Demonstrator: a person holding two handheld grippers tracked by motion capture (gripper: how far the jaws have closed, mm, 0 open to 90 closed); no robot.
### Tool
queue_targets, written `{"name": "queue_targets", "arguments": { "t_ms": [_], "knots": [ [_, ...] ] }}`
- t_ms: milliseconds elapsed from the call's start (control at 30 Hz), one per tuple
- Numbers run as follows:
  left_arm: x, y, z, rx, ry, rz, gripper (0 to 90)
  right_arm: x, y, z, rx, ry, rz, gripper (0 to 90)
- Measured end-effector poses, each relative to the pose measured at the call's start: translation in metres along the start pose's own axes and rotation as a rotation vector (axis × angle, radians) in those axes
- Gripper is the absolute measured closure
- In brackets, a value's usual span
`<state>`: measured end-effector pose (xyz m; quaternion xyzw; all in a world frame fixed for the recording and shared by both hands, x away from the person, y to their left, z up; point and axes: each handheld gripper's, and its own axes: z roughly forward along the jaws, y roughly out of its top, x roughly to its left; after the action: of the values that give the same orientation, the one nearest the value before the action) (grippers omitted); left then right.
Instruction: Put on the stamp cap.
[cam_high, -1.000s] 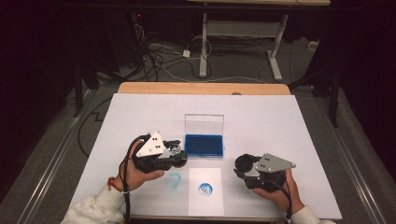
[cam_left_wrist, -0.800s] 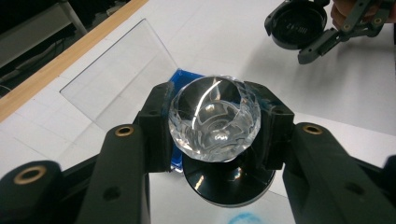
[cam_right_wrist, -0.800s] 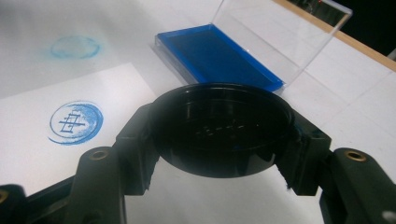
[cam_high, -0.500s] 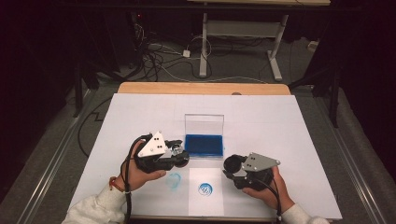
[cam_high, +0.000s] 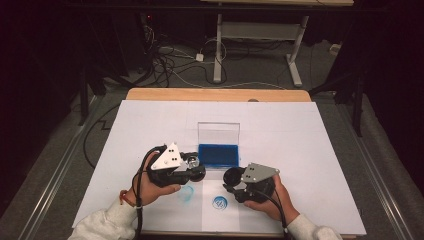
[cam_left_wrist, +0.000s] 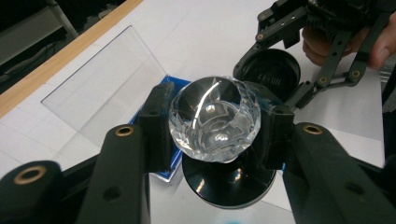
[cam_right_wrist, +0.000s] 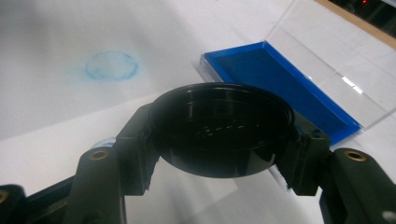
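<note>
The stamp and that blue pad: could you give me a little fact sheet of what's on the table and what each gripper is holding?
left gripper: shut on the stamp, a clear faceted knob over a round black base
right gripper: shut on the black cap, hollow side up
ink pad: blue, lying open, its clear lid standing upright behind it
paper sheet: carries a round blue print
blue smudge: a faint ring on the white table cover, left of the sheet
stamp and cap: apart
</note>
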<state>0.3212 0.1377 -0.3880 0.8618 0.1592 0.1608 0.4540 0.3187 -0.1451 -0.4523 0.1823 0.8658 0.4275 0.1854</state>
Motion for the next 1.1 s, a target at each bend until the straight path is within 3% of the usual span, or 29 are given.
{"name": "queue_targets", "arguments": {
  "t_ms": [433, 1100],
  "knots": [
    [0.007, 0.007, 0.016, -0.024, -0.025, -0.022, 54.8, 0.0, 0.008, 0.022, 0.001, 0.038, 0.029, 38.7],
    [0.007, 0.016, 0.022, -0.059, -0.04, -0.01, 54.8, 0.004, 0.027, 0.036, -0.079, 0.053, 0.055, 38.7]
  ]
}}
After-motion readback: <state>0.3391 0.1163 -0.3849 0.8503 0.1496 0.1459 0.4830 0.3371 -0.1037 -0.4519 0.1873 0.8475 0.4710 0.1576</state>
